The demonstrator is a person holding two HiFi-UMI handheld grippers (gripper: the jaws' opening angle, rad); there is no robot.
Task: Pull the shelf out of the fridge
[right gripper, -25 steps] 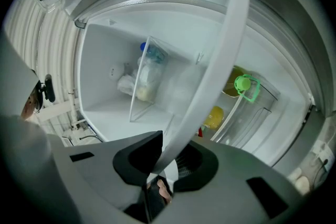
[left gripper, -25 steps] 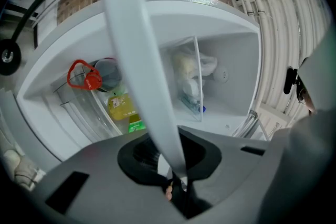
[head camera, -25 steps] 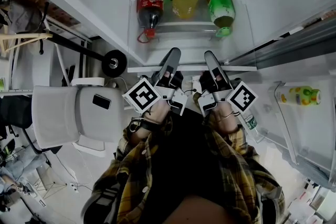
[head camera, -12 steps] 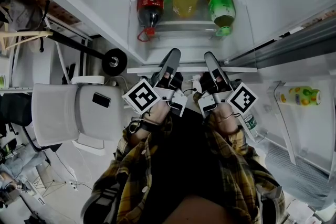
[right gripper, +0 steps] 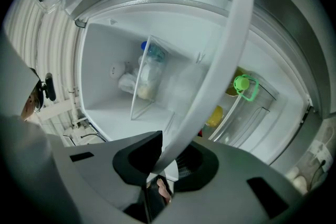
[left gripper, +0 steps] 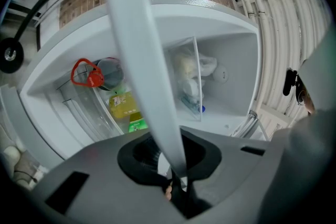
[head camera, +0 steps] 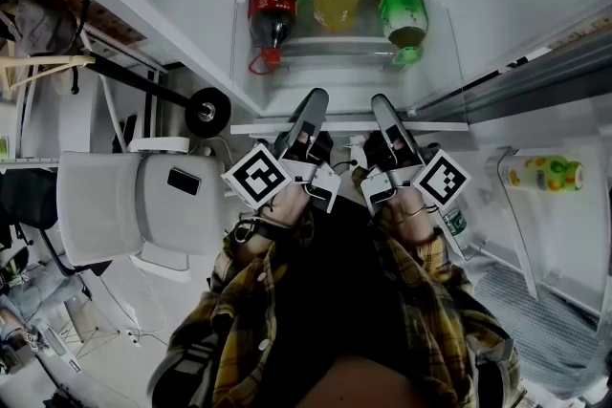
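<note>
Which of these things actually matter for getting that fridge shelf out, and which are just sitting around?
Part of the job: the shelf, with its front edge clamped by the left gripper and the right gripper.

Just lying about: cola bottle, yellow bottle, green-capped bottle, grey chair, bottle in the door rack.

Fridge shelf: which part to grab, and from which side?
Take the shelf by its white front lip, coming straight in from the open-door side with one claw on each side of centre. The lip is a thin flat strip across the opening, so the jaws can pinch its thickness. The left claw and right claw are clamped that way.
</note>
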